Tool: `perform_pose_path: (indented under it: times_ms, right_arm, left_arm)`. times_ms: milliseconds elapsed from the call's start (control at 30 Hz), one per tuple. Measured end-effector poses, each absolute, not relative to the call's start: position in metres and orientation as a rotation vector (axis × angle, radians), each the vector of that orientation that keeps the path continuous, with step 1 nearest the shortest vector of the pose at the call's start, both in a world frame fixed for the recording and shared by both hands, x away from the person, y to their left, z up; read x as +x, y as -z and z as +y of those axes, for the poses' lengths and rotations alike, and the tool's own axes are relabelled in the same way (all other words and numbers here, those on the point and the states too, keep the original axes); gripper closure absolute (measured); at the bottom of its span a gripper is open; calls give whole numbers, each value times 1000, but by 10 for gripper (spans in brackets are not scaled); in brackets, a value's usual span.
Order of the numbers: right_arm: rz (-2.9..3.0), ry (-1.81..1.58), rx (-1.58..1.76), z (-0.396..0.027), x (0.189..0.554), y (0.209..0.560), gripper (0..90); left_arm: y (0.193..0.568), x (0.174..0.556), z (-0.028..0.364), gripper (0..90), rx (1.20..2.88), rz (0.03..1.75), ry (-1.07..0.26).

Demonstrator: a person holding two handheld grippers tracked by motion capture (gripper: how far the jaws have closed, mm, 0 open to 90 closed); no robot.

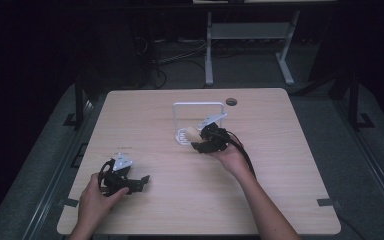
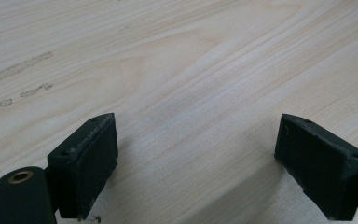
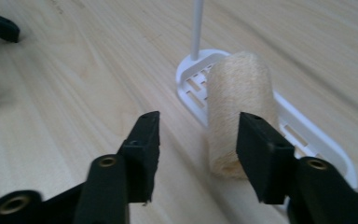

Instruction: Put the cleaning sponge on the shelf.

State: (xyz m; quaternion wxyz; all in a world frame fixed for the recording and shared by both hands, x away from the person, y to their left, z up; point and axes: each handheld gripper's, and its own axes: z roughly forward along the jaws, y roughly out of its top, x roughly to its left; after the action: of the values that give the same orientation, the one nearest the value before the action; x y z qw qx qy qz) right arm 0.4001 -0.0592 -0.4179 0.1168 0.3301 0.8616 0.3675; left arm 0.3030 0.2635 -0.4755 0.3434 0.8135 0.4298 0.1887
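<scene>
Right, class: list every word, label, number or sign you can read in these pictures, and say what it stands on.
There is none to read.
The wooden table, the white rack, the beige roll and both grippers, left and right, carry no legible print.
The left gripper's grey plate has small dark specks, too small to tell whether they are print.

Wooden table (image 1: 180, 200): white rack (image 1: 198, 120), beige roll (image 3: 237, 107) at base.

Pale wood-grain surface (image 1: 155, 115) with a round grommet hole (image 1: 231, 101) near its far edge; beyond it, a white-legged desk frame (image 1: 209, 55) and dark cables (image 1: 155, 60) on grey floor (image 1: 325, 115).
</scene>
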Motion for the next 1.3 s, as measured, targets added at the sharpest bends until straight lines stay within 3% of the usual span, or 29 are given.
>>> perform_pose_path:
  times_ms: [367,1300]
  right_arm:
    - [2561,-1101,956,-60,388,433,896]
    - [2520,-970,1046,-76,412,455,896]
  left_arm:
    - [476,303,264,126,2115,1117,-492]
    - [476,303,263,126,2109,1119,-491]
